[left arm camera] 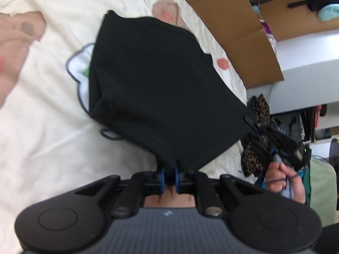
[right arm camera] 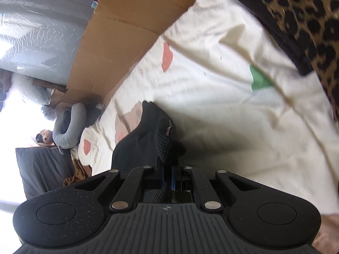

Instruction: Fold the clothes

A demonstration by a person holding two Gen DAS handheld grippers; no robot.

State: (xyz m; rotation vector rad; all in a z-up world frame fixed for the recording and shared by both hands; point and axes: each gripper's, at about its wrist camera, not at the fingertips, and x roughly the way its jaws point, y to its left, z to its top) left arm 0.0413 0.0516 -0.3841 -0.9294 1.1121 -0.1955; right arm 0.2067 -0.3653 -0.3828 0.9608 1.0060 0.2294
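A black knit garment (left arm camera: 156,89) is held up over a cream bedsheet (left arm camera: 42,110) with pastel shapes. My left gripper (left arm camera: 169,169) is shut on the garment's near hem. My right gripper (left arm camera: 249,120) shows at the garment's right corner in the left wrist view, held by a hand. In the right wrist view my right gripper (right arm camera: 167,169) is shut on a bunched edge of the black garment (right arm camera: 148,139), which stretches away over the sheet (right arm camera: 222,84).
A leopard-print cloth (right arm camera: 307,21) lies on the sheet at the upper right, and shows in the left wrist view (left arm camera: 256,139) too. A brown cardboard sheet (left arm camera: 237,27) runs along the bed's far edge. A grey neck pillow (right arm camera: 67,127) and dark cushion (right arm camera: 42,169) lie beyond.
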